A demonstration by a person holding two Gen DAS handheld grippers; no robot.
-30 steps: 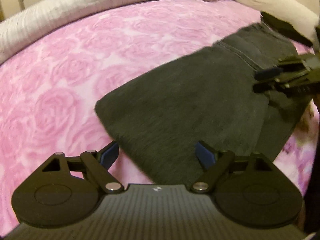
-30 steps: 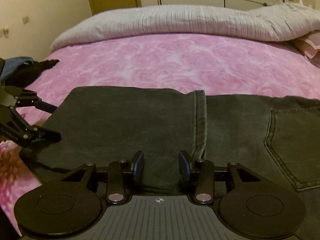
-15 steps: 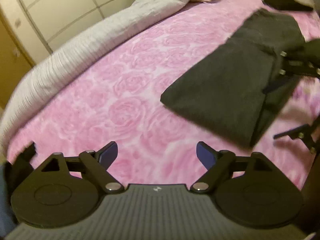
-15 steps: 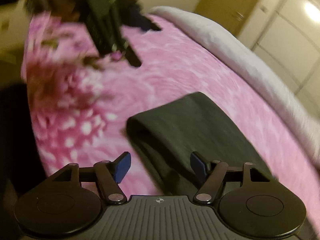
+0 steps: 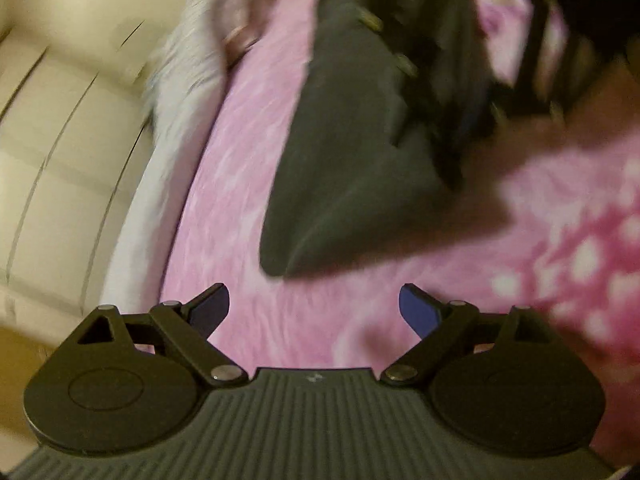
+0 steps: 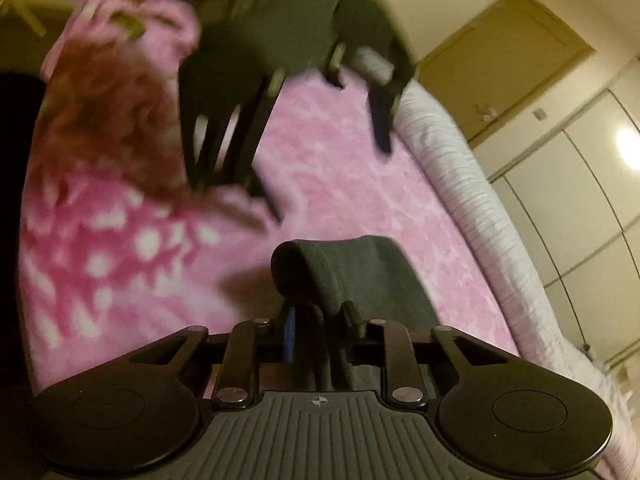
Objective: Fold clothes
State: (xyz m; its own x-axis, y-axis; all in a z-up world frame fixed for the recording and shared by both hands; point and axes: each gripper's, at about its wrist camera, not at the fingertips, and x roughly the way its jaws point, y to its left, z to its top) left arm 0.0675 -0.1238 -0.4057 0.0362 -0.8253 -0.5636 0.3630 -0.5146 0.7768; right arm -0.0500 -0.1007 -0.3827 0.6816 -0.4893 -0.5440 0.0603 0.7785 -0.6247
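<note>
In your left wrist view, your left gripper sits low in the frame with its blue-padded fingers spread wide and nothing between them, hovering over the pink rose bedspread. The dark grey jeans lie folded on the bedspread, running from the centre up toward the top of the frame, apart from your fingers. At upper right, blurred, your right gripper overlaps the jeans' far edge. A pale grey duvet runs up the left side beside cream wardrobe doors.

In your right wrist view, your right gripper is clenched on a fold of the jeans at lower centre, the cloth bunched between the pads. Only here does that grip show. Your left gripper appears blurred at upper centre, fingers apart, above the bedspread. A wooden door stands at upper right.
</note>
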